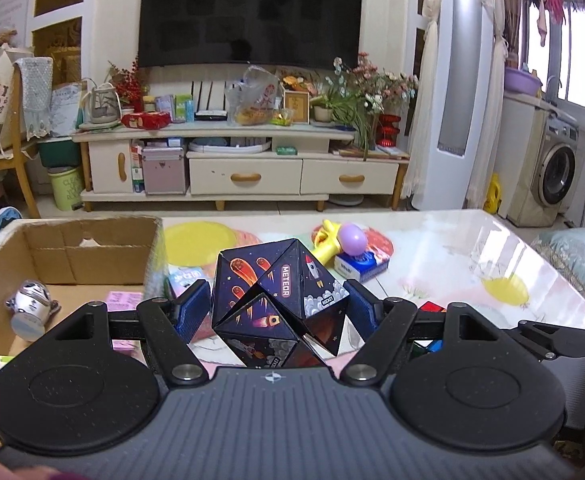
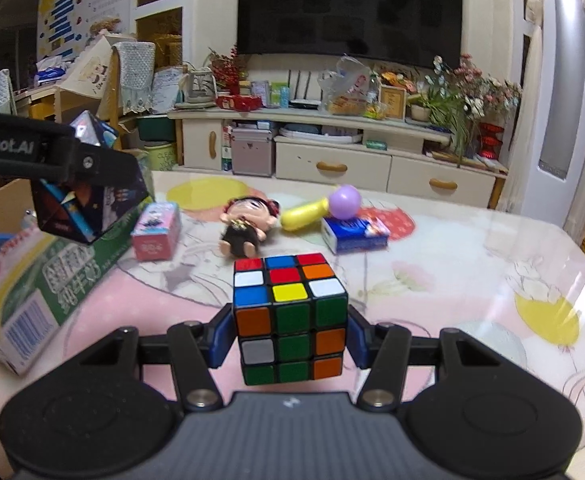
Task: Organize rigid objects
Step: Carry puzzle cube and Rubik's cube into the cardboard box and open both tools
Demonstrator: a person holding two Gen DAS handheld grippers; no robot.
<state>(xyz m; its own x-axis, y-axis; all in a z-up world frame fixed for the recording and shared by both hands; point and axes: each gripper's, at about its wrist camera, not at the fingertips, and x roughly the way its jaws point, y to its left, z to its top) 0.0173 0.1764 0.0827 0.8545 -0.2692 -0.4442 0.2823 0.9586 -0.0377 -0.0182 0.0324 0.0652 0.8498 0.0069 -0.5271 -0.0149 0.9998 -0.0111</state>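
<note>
Left claw (image 1: 280, 308): we have it pinching the shape-shifting puzzle box (image 1: 278, 300), the dark one printed with meteors and rockets, blue pads tight on both sides.
Puzzle box position: up off the desk (image 1: 472, 256), just right of the cardboard box (image 1: 92, 252); in the right wrist view it hangs over the box's near corner.
Right claw (image 2: 291, 338): clamped on the Rubik's cube (image 2: 290, 316), one pad on each side face, green and orange stickers facing us.
Cube position: lifted clear of the desk, near the middle, well right of the cardboard box.
Step in hand: we judge this to be the carry, both pieces picked and headed for the box on the left.
Next move: we reckon the left claw has to clear the box wall, come down inside and let go, and the cube needs a longer swing leftward before it can follow.
Watch for: the odd facets of the puzzle box could slip in the pads.
Still on the desk: a doll (image 2: 248, 224), a small pink carton (image 2: 157, 231), a yellow and purple toy (image 2: 324, 206) resting on a blue pack (image 2: 354, 234).
In the box: a small white robot toy (image 1: 32, 306) and pink paper.
Hard to make out: the box floor is mostly hidden behind the left claw, and the far inner corner is unclear.
Cut off: we see no hands, only the tools.
</note>
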